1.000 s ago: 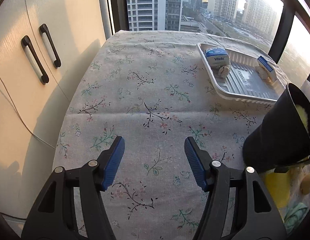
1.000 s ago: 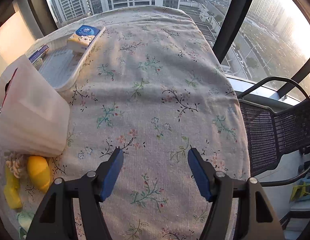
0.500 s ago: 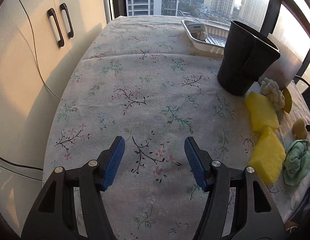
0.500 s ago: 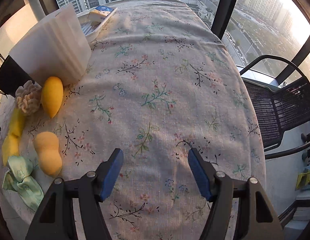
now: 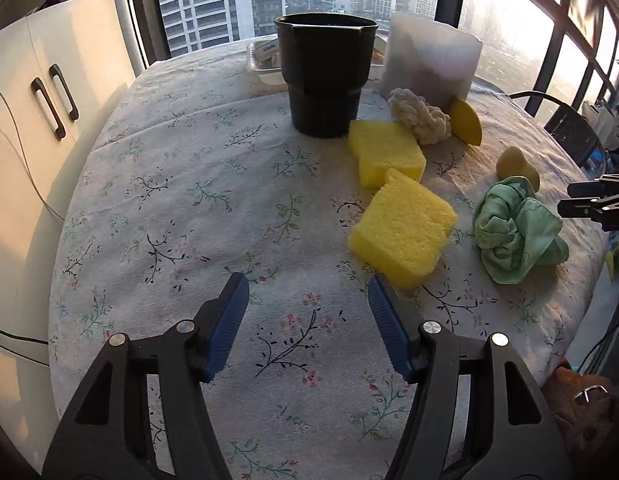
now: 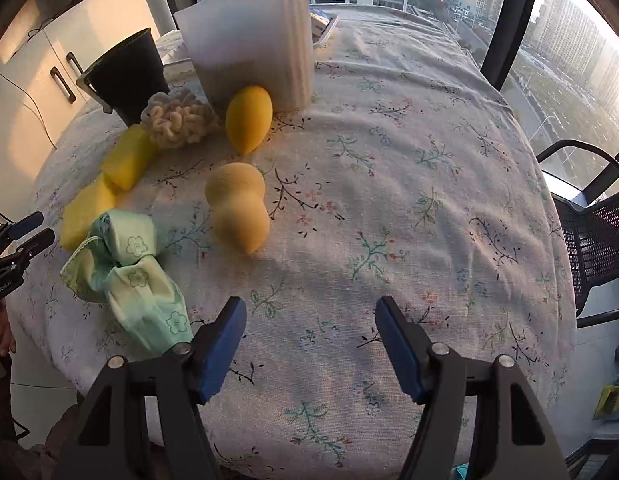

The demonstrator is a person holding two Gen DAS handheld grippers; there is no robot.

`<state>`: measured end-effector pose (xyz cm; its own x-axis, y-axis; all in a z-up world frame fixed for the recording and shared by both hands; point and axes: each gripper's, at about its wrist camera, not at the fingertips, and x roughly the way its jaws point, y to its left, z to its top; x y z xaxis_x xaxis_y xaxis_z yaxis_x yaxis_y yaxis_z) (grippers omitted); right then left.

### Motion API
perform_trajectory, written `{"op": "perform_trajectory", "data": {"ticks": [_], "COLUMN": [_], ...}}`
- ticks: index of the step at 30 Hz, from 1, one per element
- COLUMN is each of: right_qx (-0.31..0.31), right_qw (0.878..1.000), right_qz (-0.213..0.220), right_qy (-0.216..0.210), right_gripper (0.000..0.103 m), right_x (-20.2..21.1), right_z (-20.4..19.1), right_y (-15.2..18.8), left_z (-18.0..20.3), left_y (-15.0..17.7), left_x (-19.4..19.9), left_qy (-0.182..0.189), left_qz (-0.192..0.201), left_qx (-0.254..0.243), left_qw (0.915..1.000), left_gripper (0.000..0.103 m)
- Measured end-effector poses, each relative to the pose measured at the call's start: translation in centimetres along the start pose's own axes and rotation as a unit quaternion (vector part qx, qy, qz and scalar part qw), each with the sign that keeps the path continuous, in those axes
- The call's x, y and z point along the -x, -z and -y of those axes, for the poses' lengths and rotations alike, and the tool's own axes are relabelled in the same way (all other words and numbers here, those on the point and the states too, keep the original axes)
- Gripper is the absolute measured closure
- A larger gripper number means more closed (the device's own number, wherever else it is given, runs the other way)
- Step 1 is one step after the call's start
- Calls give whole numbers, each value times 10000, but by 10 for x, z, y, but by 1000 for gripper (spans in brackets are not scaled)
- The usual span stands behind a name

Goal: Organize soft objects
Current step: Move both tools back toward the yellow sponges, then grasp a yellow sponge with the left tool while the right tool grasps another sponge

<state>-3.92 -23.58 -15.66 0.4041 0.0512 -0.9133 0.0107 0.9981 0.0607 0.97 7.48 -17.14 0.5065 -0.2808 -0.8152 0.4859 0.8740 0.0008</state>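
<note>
Yellow sponge (image 5: 401, 236) lay just beyond the left gripper (image 5: 307, 320), nothing grasped.
Both jaws stood released; the right gripper (image 6: 307, 340) hung beside the green cloth (image 6: 129, 276), apparently choosing.

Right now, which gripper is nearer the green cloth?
Right. The right gripper has its left finger right beside the green cloth, jaws open and empty. The left gripper hovers over bare tablecloth, with a yellow sponge between it and the cloth.

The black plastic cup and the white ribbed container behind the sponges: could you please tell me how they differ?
The black plastic cup is round, dark and opaque; the white ribbed container is flat-sided, pale and translucent. The cup tapers downward with a step; the container has vertical ribs. Both stand upright on the floral tablecloth.
</note>
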Motion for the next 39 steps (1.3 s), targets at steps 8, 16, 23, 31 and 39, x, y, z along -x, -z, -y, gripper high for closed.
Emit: {"op": "perform_trajectory", "data": {"ticks": [8, 16, 23, 31, 39], "right_qx": [418, 854, 1000, 951, 828], "right_qw": [9976, 9919, 9892, 9884, 9914], "right_qz": [316, 400, 338, 115, -212], "right_qy": [-455, -847, -1013, -1177, -986], "right_gripper": [33, 33, 33, 33, 33], "right_x": [8, -2, -17, -35, -65], "right_z": [-41, -83, -105, -124, -153], "right_y": [-28, -64, -87, -98, -118], "left_z": [38, 51, 50, 34, 13], "left_y": [-7, -24, -36, -26, 1], "left_x": [-7, -26, -52, -37, -6], "left_qy": [231, 239, 601, 679, 399], "left_qz": [56, 127, 6, 376, 528], "left_qx": [-452, -903, -932, -393, -89], "left_qw": [9987, 9955, 9938, 9962, 9978], "left_gripper": [37, 36, 28, 44, 44]}}
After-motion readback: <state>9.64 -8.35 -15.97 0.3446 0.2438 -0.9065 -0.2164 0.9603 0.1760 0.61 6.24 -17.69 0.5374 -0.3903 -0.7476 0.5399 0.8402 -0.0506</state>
